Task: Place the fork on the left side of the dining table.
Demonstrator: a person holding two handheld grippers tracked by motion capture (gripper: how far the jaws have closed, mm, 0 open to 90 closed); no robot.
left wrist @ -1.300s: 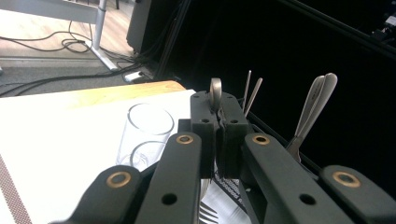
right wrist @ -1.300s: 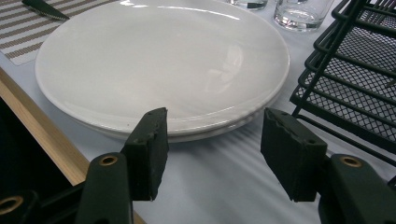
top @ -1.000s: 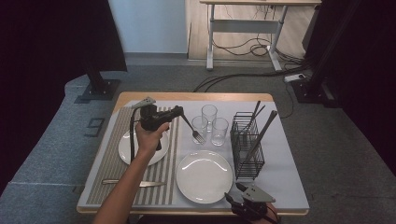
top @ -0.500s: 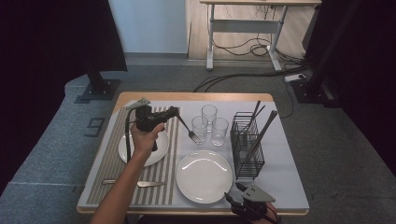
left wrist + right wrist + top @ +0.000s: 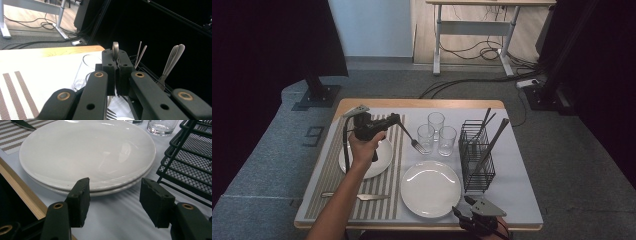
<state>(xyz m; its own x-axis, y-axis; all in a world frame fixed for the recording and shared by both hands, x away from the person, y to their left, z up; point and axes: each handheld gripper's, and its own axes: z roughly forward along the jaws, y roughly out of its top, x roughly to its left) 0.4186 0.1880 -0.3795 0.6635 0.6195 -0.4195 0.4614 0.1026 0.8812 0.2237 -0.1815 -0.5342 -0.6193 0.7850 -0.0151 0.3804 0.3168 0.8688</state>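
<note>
Your left gripper [image 5: 394, 119] has slid a little toward the left since a second ago, and the fork [image 5: 411, 137] went with it; the fork's prongs were closer to the glasses then, and now they hang just in front of the near left glass [image 5: 425, 137]; your right gripper [image 5: 460, 214] sits at the near edge of the table, just as before.

Your left gripper is squeezed tight on the fork; in the left gripper view the end of the fork's handle [image 5: 115, 49] pokes up between the two pads; the fork is up in the air, slanting down to the right, above the space between the striped mat [image 5: 329, 175] and the glasses; your right gripper's jaws stand apart with nothing in them, just in front of the big plate [image 5: 87, 155].

Now count; three glasses stand together; two white plates, a small plate [image 5: 377, 162] on the mat under your hand and the big one beside it; one knife [image 5: 357, 196] lies on the mat; one black wire basket [image 5: 477, 157] stands at the right with a few long pieces sticking out, I cannot tell just how many.
</note>
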